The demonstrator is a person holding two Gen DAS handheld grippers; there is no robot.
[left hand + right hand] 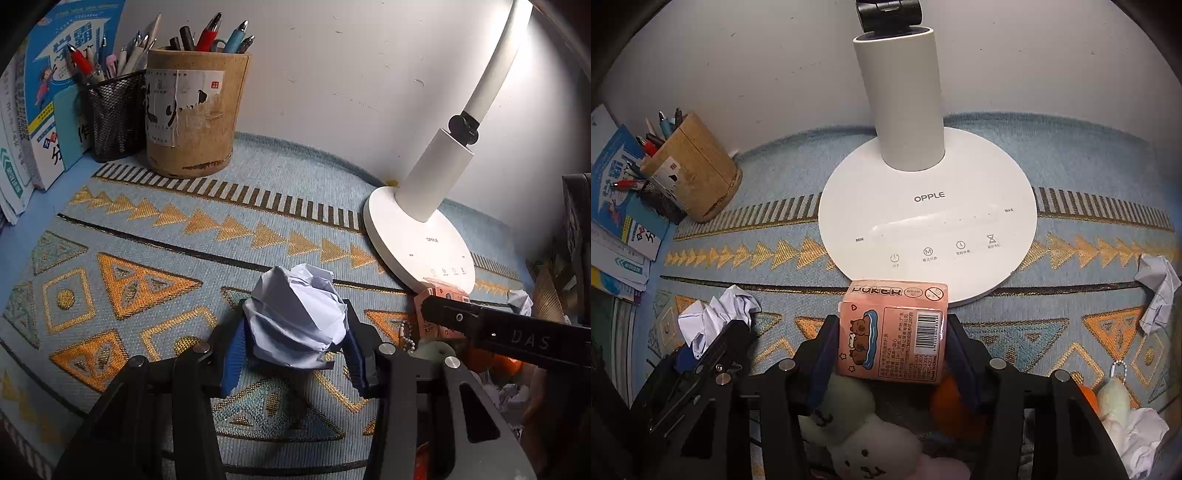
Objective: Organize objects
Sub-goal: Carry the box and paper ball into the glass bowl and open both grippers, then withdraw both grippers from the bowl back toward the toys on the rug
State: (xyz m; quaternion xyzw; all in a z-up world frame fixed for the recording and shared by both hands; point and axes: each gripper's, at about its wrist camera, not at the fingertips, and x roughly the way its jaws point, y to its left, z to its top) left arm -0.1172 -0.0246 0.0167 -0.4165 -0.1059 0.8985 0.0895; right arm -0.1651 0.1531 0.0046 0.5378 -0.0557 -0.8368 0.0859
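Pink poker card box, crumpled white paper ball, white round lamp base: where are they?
Pink poker card box (pixel 894 332), right wrist view, its front face.
Crumpled white paper ball (pixel 295 317), left wrist view, its middle.
White round lamp base (pixel 923 221), right wrist view, its top.

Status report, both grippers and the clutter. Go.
Left gripper shut on crumpled paper ball. Right gripper fingers clamp pink poker box. Lamp base just beyond box; another paper wad loose.
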